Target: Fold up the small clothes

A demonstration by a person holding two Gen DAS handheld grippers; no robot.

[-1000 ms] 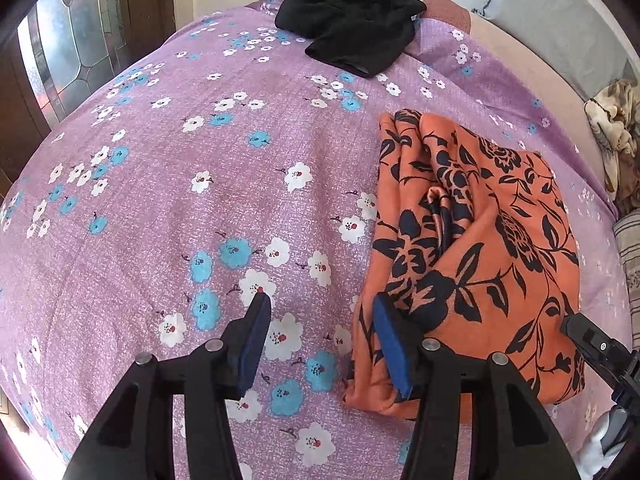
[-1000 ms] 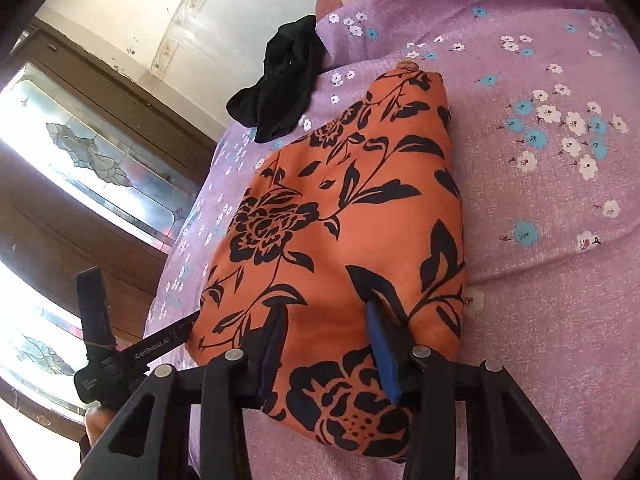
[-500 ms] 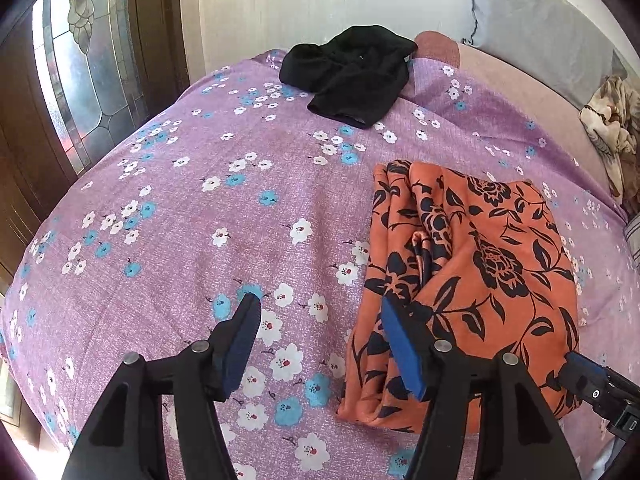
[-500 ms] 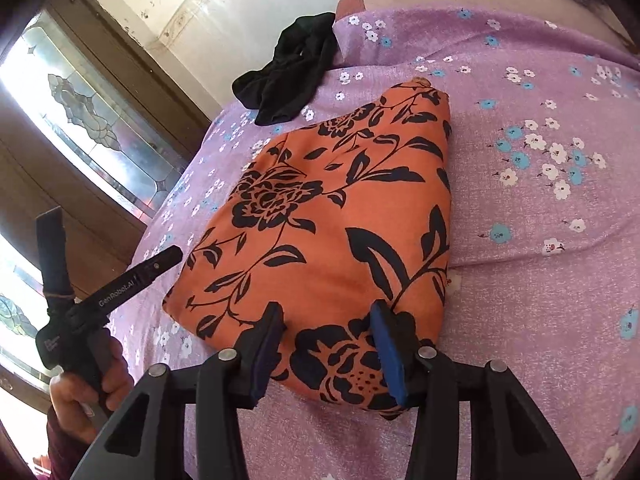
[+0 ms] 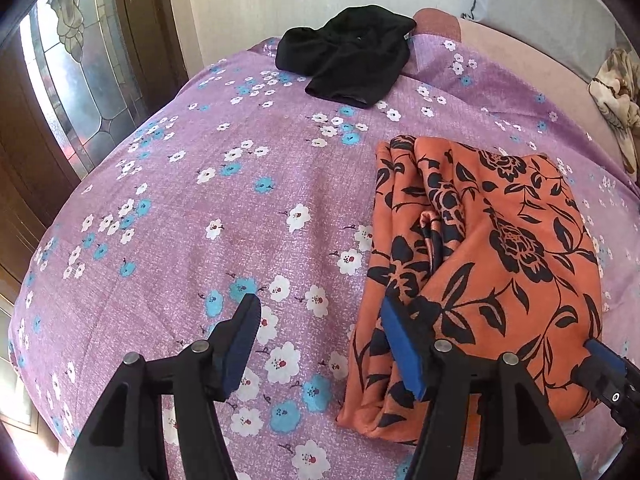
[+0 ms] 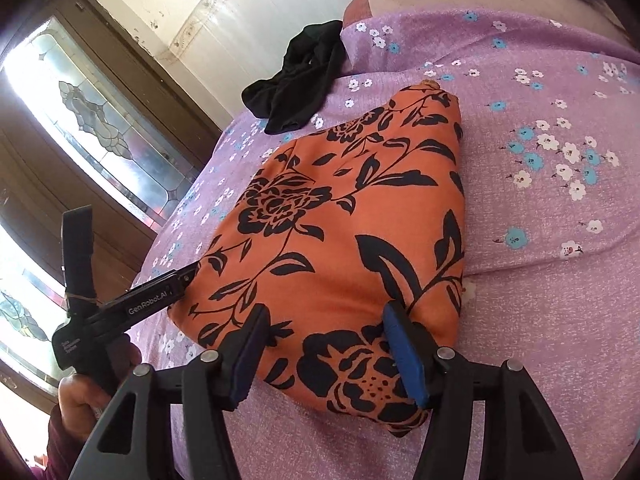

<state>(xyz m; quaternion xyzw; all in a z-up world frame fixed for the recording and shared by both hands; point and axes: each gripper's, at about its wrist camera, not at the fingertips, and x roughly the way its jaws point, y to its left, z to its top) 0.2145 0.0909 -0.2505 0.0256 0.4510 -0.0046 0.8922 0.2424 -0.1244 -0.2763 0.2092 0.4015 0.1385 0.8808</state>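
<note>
Orange floral garment (image 6: 344, 248) lies folded into a compact stack on the purple bedspread (image 5: 200, 200); this piece looks done. Right gripper (image 6: 324, 352) hangs at its near edge, jaws opening, pressing nothing. Left gripper (image 5: 320, 340) gapes, empty, beside it. Black garment (image 5: 352, 56) at the far end appears crumpled, probably still unfolded.

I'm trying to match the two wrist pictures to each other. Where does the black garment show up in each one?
Left wrist view: the black garment lies crumpled at top centre, at the bed's far edge by the wall.
Right wrist view: the black garment is upper left of centre, beyond the cloth's far end.
Shared landmark: the folded orange floral cloth, nearer the camera than the black garment in both.
</note>
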